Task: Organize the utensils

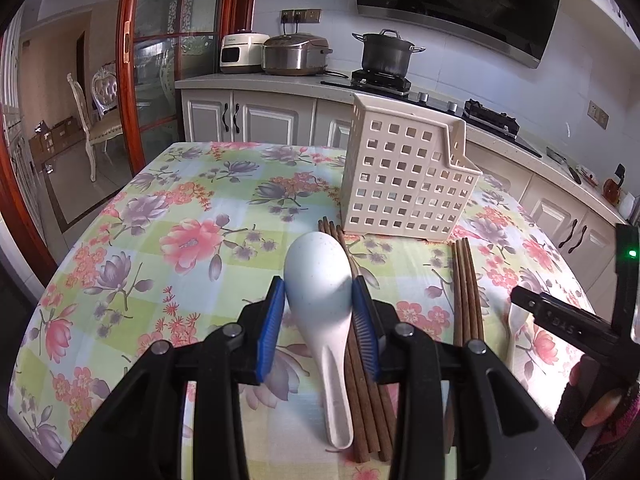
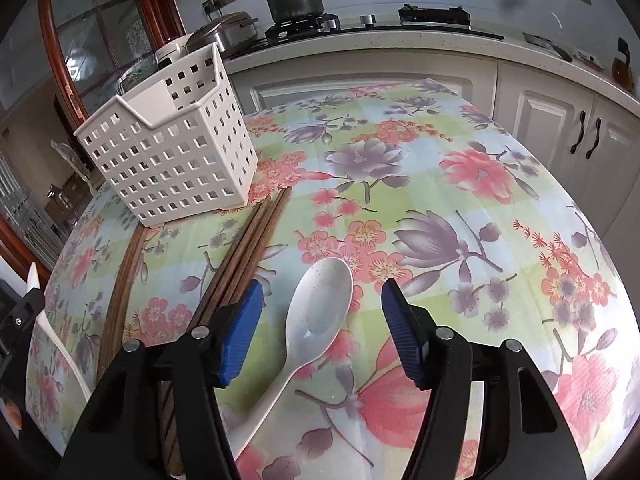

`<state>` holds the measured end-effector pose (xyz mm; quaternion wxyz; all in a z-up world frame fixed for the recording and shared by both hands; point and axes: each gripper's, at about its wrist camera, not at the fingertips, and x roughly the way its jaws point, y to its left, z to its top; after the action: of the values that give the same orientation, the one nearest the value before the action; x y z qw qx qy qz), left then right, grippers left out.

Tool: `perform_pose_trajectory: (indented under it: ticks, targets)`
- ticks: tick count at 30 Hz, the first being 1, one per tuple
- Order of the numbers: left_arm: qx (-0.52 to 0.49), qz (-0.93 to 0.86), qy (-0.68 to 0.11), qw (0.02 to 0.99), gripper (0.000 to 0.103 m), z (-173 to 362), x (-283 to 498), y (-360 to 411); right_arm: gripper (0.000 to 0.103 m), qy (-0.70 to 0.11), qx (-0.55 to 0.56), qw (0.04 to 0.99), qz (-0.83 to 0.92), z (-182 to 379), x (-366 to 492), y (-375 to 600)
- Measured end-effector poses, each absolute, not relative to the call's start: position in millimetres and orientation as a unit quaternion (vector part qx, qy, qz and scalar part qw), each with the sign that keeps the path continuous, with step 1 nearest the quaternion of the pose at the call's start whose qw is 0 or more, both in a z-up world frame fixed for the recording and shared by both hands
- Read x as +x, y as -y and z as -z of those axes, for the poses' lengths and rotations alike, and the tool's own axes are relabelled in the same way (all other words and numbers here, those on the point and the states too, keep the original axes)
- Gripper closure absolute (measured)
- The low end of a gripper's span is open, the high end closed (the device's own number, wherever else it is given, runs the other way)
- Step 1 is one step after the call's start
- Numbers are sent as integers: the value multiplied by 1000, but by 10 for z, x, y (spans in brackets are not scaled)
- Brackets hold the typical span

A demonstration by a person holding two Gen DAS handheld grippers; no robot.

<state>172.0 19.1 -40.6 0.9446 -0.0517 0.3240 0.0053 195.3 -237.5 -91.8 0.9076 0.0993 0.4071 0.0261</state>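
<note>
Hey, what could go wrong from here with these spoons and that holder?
1. The left tool pinches the rounded bowl of a white spoon, so the spoon may slip or swing while carried.
2. The brown chopsticks lie right beside that spoon and could get nudged out of line.
3. The right tool stands open over the other spoon; its left pad sits near more chopsticks and might catch them.

Both tongs point(image 1: 319, 294) point(image 2: 322, 300) – blk plastic arms, ribbed blue pads, silver screws.
</note>
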Motion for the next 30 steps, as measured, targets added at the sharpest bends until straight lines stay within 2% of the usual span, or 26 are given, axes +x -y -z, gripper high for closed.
perform_pose_trajectory:
  ticks: [6, 7, 8, 9, 23, 30]
  targets:
    - [-46, -2, -319, 947, 69, 387, 1698, -164, 63, -429, 85, 899, -27, 997, 2173, 2354]
    - [-47, -1, -319, 947, 69, 383, 1696, -165, 73, -428, 78, 900, -24, 996, 2177, 2342]
    - [-48, 0, -318, 947, 69, 377, 1689, -165, 77, -430, 74, 899, -27, 999, 2176, 2328]
    - [-48, -1, -317, 947, 69, 373, 1685, -170, 89, -430, 70, 899, -28, 1001, 2164, 2314]
    - [-39, -7, -286, 957, 70, 225, 1544, -208, 91, -313, 52, 948, -40, 549, 1814, 2240]
    - [-37, -2, -275, 961, 72, 172, 1505, -245, 91, -291, 37, 955, -40, 468, 1782, 2169]
